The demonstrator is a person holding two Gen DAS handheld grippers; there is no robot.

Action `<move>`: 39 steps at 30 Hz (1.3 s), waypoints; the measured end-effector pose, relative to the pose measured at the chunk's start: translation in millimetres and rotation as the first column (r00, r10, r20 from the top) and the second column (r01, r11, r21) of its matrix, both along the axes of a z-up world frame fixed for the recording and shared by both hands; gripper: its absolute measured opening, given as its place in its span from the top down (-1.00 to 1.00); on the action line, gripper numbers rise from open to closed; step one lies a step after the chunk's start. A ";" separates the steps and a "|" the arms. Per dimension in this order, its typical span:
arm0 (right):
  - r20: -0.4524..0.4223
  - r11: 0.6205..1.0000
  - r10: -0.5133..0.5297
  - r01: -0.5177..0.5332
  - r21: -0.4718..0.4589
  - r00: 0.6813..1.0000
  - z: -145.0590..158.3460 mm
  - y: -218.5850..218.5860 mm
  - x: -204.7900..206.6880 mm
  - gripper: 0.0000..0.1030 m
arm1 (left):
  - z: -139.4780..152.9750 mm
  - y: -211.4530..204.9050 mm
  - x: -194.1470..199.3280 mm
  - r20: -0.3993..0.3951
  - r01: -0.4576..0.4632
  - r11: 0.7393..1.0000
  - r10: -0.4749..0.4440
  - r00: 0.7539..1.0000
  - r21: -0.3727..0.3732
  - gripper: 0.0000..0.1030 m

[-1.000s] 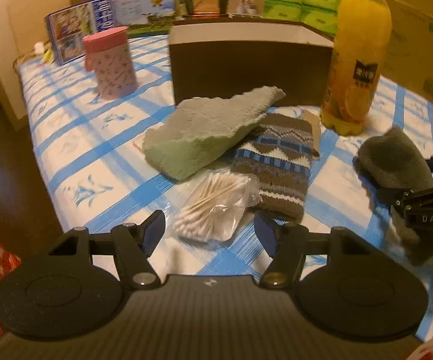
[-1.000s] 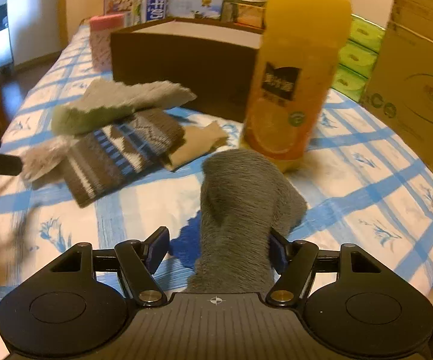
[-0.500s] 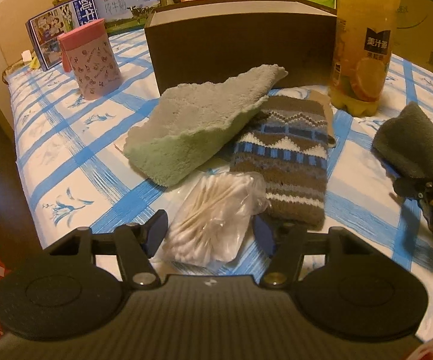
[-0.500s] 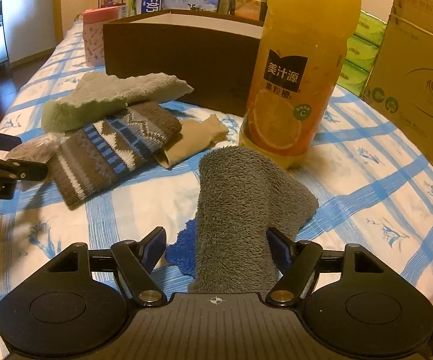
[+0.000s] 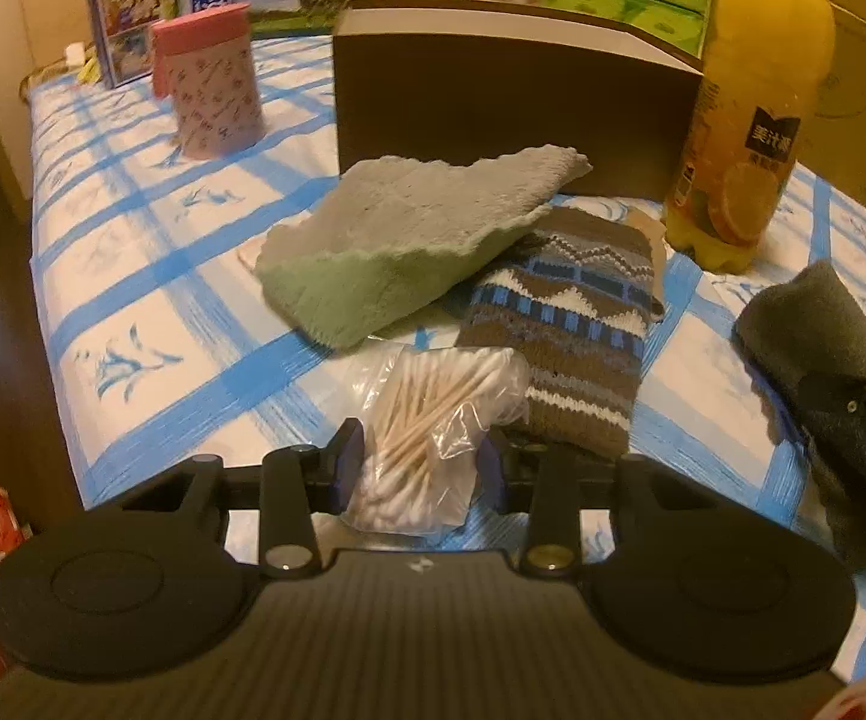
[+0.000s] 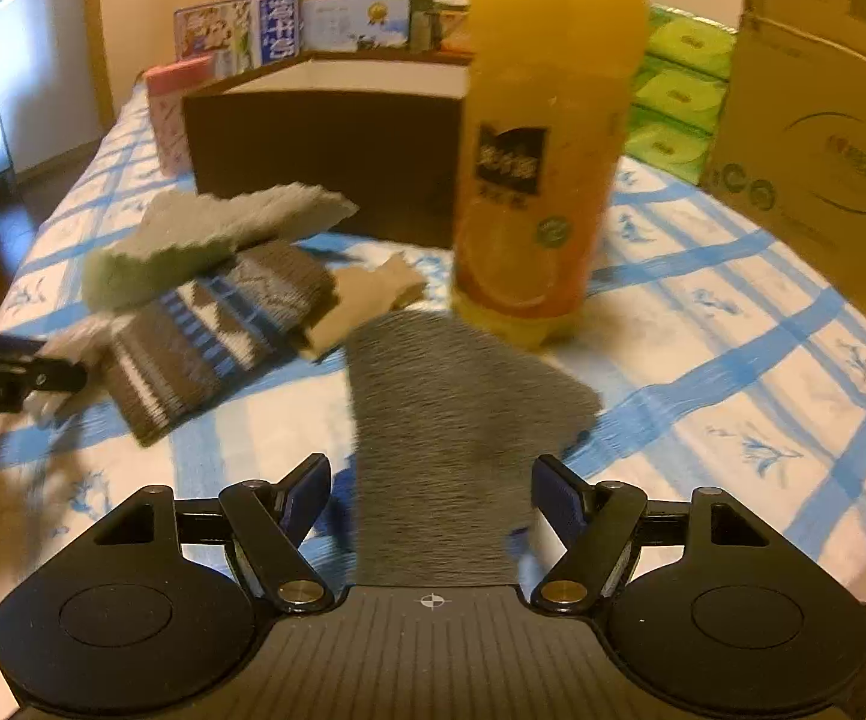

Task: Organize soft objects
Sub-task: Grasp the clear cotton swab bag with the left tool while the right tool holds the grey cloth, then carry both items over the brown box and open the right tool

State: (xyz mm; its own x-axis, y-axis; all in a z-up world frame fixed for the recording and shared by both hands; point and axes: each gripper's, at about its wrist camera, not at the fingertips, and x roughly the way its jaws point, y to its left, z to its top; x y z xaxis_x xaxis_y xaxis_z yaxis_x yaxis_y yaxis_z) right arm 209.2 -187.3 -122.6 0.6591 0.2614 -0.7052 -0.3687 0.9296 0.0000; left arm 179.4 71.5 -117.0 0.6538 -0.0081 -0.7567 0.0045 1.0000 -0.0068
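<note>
Two grippers are working over the blue-checked bedspread (image 5: 150,276). Left gripper (image 5: 417,462): its jaws are closing, with the clear bag of cotton swabs (image 5: 433,426) sitting between the blue pads — the plastic is bunching against both of them, so the pads are pressing on the bag. Just beyond the bag, touching its far right edge, the brown-and-blue knitted sock (image 5: 571,330) is lying flat, and the pale green fluffy cloth (image 5: 396,246) is draping over the sock's upper left part. Behind these, the dark brown box (image 5: 511,114) is standing with its open top, the pink canister (image 5: 210,81) well to its left, and the orange juice bottle (image 5: 751,102) upright near the box's right corner.

Right gripper (image 6: 433,495): its jaws are standing wide, with the grey towel (image 6: 457,414) running up between them — gaps are showing on both sides, so neither pad is touching it. The towel is stretching forward to the foot of the juice bottle (image 6: 541,138). A beige cloth (image 6: 366,300) is peeking out beside the knitted sock (image 6: 216,336) on the left, with the green cloth (image 6: 204,234) lying on top. A cardboard carton (image 6: 823,132) is standing at the far right.
</note>
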 end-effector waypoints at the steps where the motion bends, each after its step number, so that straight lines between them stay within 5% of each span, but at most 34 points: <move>1: 0.006 1.000 -0.006 0.006 -0.005 1.000 0.5 -2.2 0.7 -0.43 | 0.4 0.9 -0.8 -0.002 -0.008 1.000 0.008 1.000 -0.008 0.28; 8: -0.030 0.999 0.016 -0.014 0.039 0.999 -3.6 -0.2 3.7 -0.43 | -0.1 -0.5 -0.5 -0.010 -0.027 1.000 0.027 1.000 -0.011 0.22; 15: 0.012 0.985 0.077 -0.074 -0.153 0.997 -23.1 29.5 -5.5 -0.52 | -3.0 -2.5 0.0 -0.014 -0.025 1.000 0.025 1.000 -0.006 0.16; 20: 0.008 0.994 0.026 -0.025 -0.106 1.000 -28.0 16.7 1.1 -0.51 | -6.3 -2.2 1.7 -0.018 -0.020 1.000 0.020 1.000 0.005 0.10; 28: -0.005 0.999 -0.031 0.031 -0.038 1.000 -26.8 -1.0 5.6 0.18 | -9.3 -5.1 2.8 -0.019 -0.016 0.999 0.016 1.000 0.045 0.29; 39: -0.016 0.998 -0.045 0.045 0.036 0.999 -16.1 -13.1 3.0 0.52 | 0.8 -0.2 -4.6 -0.019 -0.037 0.999 0.037 0.999 0.014 0.42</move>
